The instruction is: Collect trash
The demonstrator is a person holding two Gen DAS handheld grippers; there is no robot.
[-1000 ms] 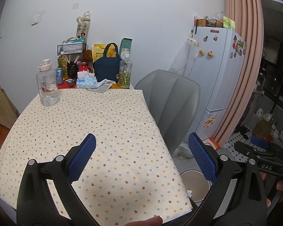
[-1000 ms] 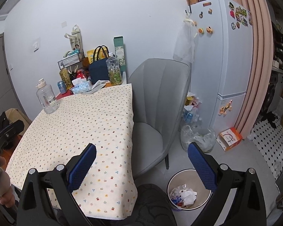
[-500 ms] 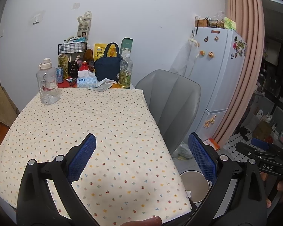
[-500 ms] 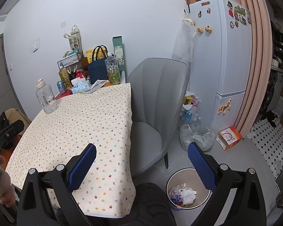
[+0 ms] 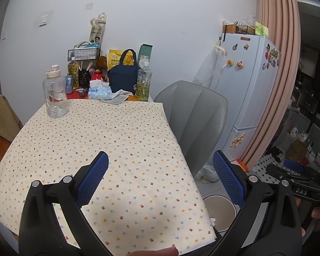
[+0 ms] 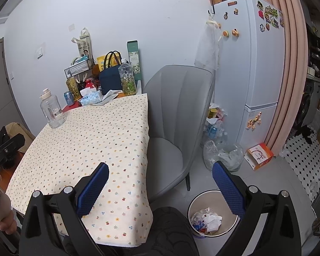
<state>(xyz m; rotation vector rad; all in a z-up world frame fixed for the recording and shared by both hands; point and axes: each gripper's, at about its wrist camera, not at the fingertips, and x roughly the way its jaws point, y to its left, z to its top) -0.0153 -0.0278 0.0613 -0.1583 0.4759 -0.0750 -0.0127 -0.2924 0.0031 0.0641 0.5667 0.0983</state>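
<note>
A round white trash bin [image 6: 192, 204] stands on the floor right of the table, with crumpled paper and wrappers [image 6: 207, 220] inside. Its rim also shows in the left wrist view [image 5: 218, 198]. My right gripper [image 6: 160, 184] is open and empty, held above the table's near right corner and the bin. My left gripper [image 5: 160, 173] is open and empty above the near part of the tablecloth [image 5: 108, 140]. Crumpled paper and a leaflet [image 5: 117, 97] lie at the table's far end beside a tissue box [image 5: 99, 92].
A clear jug [image 5: 55, 92], drink bottles [image 5: 143, 82], a can [image 5: 69, 84], a navy bag [image 5: 121, 79] and a wire basket crowd the far end. A grey chair [image 6: 177, 117] stands right of the table. Plastic bags [image 6: 223, 152], an orange box [image 6: 259, 155] and a fridge [image 6: 253, 64] lie beyond.
Both grippers stay open and empty. Both views have shifted slightly; the scene sits a little lower and farther in frame. Nothing on the table moved.
</note>
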